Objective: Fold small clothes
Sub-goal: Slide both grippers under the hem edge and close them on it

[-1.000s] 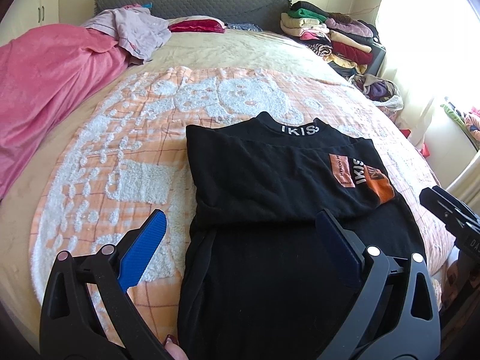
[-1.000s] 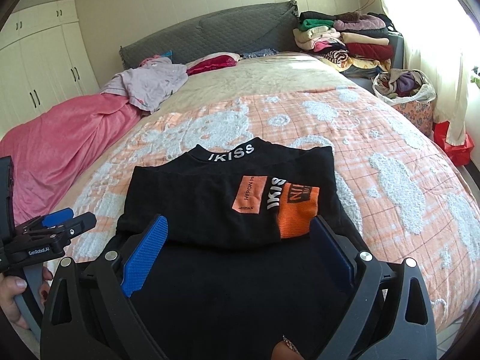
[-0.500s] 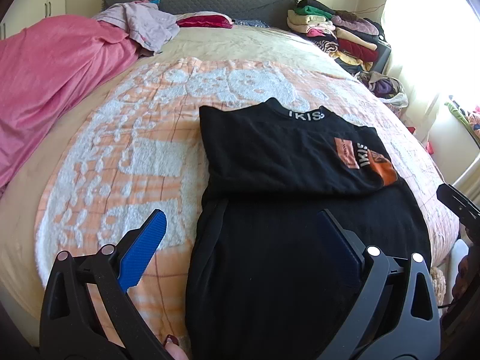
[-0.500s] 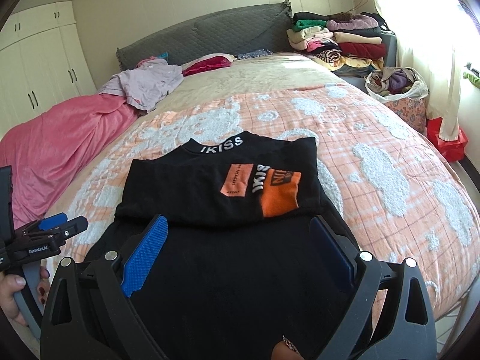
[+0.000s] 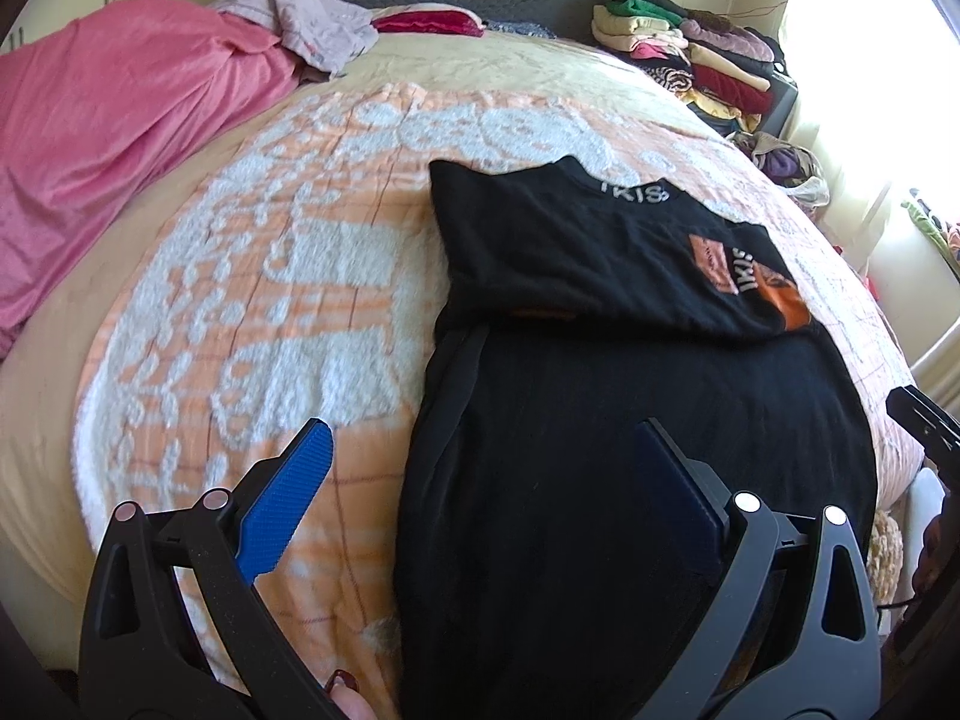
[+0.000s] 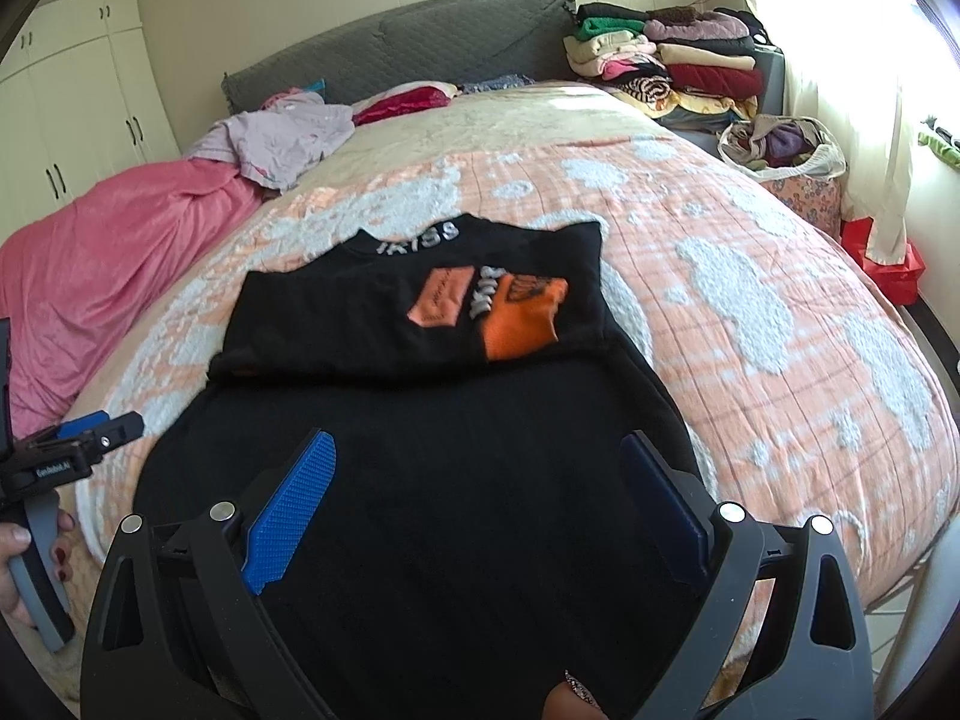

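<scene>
The black shirt (image 6: 420,420) lies on the bed (image 6: 750,312) with its top part folded down; the lower half remains unfolded. Left claw (image 5: 480,498) and right claw (image 6: 474,504) gape wide, empty.

Left gripper (image 5: 480,498): black frame, two long arms with triangular cut-outs; seen from the right wrist view at 9 o'clock as a black block with white lettering, too small to read surely.
Left pads (image 5: 287,495): blue, finely textured, flat and tapered.
Left screws (image 5: 213,499): round silver heads, two on each arm.
Right gripper (image 6: 477,501): same black frame, same cut-outs.
Right pads (image 6: 291,516): blue, dotted texture; the one at 3 o'clock looks darker in shade.
Right screws (image 6: 731,511): silver, paired on each arm.
Handle (image 6: 39,570): grey, curved.
Hand (image 6: 24,552): dark red nail polish.
Nail at 6 o'clock (image 6: 579,687): patterned, glittery.
</scene>
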